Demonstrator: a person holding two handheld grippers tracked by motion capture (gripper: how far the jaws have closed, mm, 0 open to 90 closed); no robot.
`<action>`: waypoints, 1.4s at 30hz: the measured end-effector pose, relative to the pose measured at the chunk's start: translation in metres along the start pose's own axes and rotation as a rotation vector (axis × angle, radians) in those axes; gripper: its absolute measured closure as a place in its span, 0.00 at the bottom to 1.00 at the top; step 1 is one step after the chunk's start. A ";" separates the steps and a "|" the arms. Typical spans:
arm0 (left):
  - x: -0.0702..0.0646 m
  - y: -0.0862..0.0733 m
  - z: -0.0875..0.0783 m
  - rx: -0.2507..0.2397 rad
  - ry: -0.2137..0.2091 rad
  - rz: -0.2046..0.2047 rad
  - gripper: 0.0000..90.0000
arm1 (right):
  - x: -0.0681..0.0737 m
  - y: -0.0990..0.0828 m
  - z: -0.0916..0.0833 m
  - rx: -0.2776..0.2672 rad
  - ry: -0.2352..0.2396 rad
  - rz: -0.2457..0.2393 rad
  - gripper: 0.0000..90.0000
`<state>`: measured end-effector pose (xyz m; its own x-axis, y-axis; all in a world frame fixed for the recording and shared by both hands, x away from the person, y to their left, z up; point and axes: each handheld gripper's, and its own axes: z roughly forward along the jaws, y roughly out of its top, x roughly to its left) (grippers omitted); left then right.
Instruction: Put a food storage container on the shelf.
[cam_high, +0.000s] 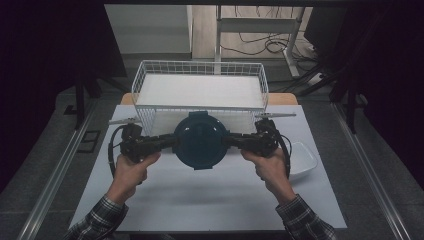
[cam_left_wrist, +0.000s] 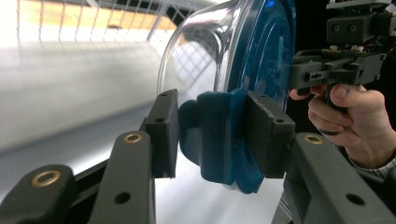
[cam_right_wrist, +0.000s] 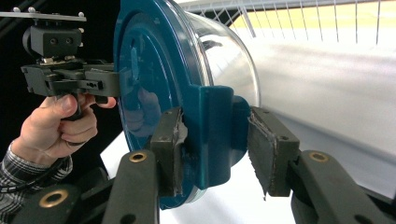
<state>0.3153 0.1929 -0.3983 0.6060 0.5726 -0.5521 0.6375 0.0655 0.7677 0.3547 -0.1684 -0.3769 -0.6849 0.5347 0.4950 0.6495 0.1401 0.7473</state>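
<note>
Behind the blue lid (cam_high: 200, 140), its clear bowl (cam_left_wrist: 196, 51) hides.

The person wears a long-sleeved plaid shirt in dark and pale checks, its cuffs (cam_high: 107, 207) reaching the wrists. Each hand holds a matte black tool with a pistol-style handle. The left gripper (cam_left_wrist: 212, 135) has two flat dark pads on jointed black links, fitted with brass-ringed pivot holes and small plain screw holes. The right gripper (cam_right_wrist: 215, 151) matches it, though its pad edges look frayed. A black cable (cam_high: 114, 145) loops from each body, and a thin grey plate (cam_high: 275, 115) sits on top.
</note>
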 end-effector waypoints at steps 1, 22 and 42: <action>0.000 0.005 -0.001 -0.003 0.003 0.004 0.64 | 0.000 0.004 0.000 -0.004 0.003 0.000 0.63; 0.013 0.107 0.002 -0.014 0.004 0.010 0.63 | -0.006 0.093 0.003 -0.053 -0.006 0.007 0.63; 0.050 0.153 0.028 -0.032 0.014 -0.040 0.62 | -0.041 0.140 0.026 -0.074 -0.021 0.060 0.63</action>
<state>0.4561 0.2092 -0.3180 0.5734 0.5804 -0.5783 0.6453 0.1149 0.7552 0.4821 -0.1492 -0.3043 -0.6376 0.5578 0.5313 0.6629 0.0459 0.7473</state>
